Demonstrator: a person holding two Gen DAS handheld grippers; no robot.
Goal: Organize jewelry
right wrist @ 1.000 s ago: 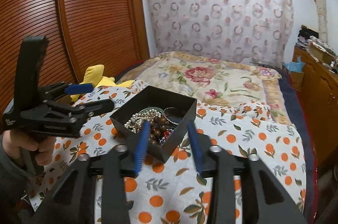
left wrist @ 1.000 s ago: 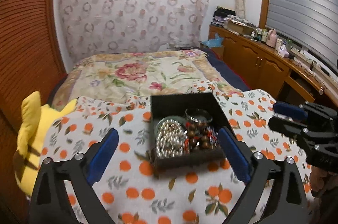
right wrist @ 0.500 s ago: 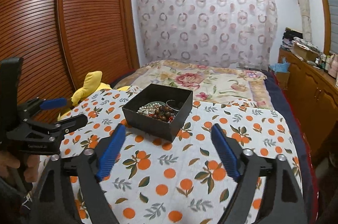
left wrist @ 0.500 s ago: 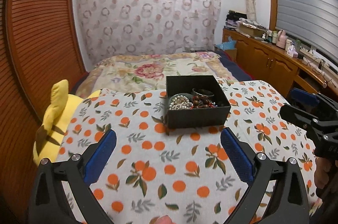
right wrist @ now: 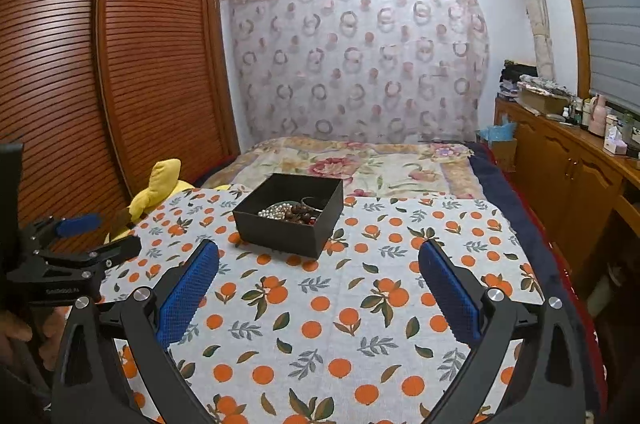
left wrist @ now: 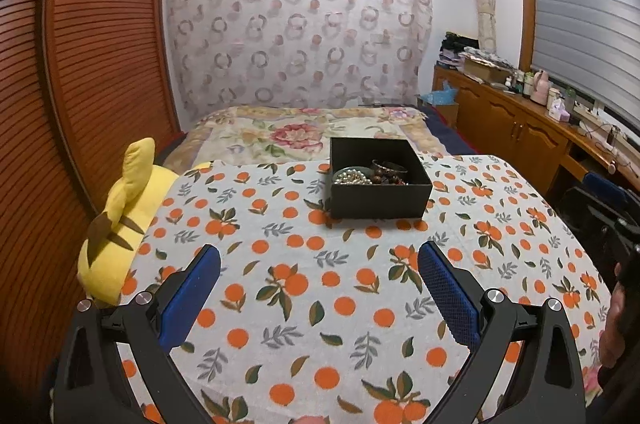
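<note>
A black open box (left wrist: 380,199) stands on an orange-patterned cloth (left wrist: 320,280) and also shows in the right wrist view (right wrist: 288,228). It holds a pearl strand (left wrist: 352,177), dark wooden beads (left wrist: 378,179) and a bangle (left wrist: 390,165). My left gripper (left wrist: 318,266) is open and empty, well short of the box. My right gripper (right wrist: 318,264) is open and empty, also short of the box. The left gripper shows from the side in the right wrist view (right wrist: 80,236).
A yellow plush toy (left wrist: 120,224) lies at the cloth's left edge. A floral bedspread (left wrist: 304,135) lies behind the box. A wooden slatted wardrobe (right wrist: 120,83) stands at left, and a wooden cabinet (left wrist: 520,131) with small items at right.
Both grippers have pulled back and up from the box, which now looks farther away. The right gripper's jaws have opened wide.
</note>
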